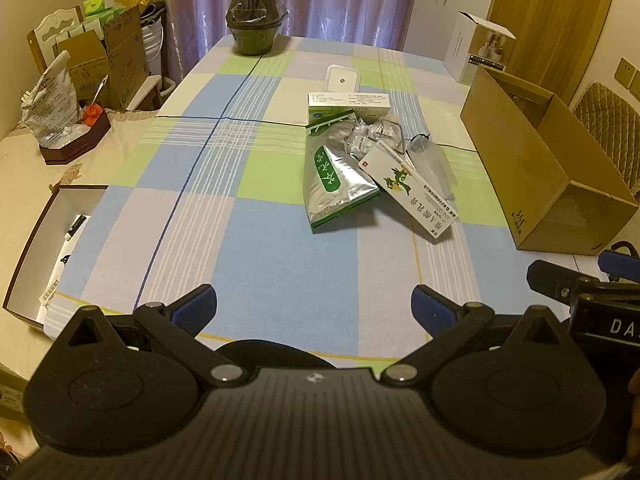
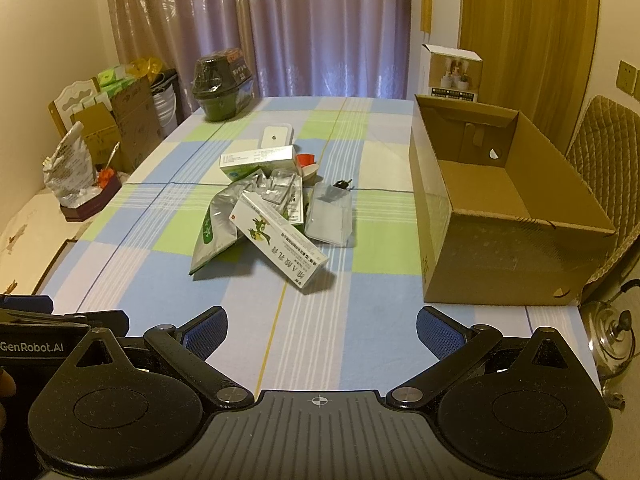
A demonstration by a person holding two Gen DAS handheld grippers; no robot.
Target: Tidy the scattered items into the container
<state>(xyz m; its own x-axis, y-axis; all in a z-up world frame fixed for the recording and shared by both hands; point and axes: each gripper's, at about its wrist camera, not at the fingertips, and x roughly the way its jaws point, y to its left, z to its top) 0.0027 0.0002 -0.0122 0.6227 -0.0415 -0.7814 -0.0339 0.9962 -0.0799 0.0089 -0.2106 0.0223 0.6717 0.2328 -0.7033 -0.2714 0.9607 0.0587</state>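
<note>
At the near edge of the checked tablecloth (image 2: 280,332), the left gripper (image 1: 314,308) hovers with jaws spread wide, holding nothing. Mid-table lies the heap: silver pouch (image 1: 334,178), white carton (image 2: 280,240) tilted across it, clear plastic tub (image 2: 330,216) just beside. The right gripper (image 2: 322,330) is likewise wide and empty. Far right stands the open cardboard box (image 2: 444,208), apart from the heap.

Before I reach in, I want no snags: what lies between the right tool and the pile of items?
Only bare checked tablecloth separates the right tool from the deer-printed box, seen in the right wrist view.
</note>
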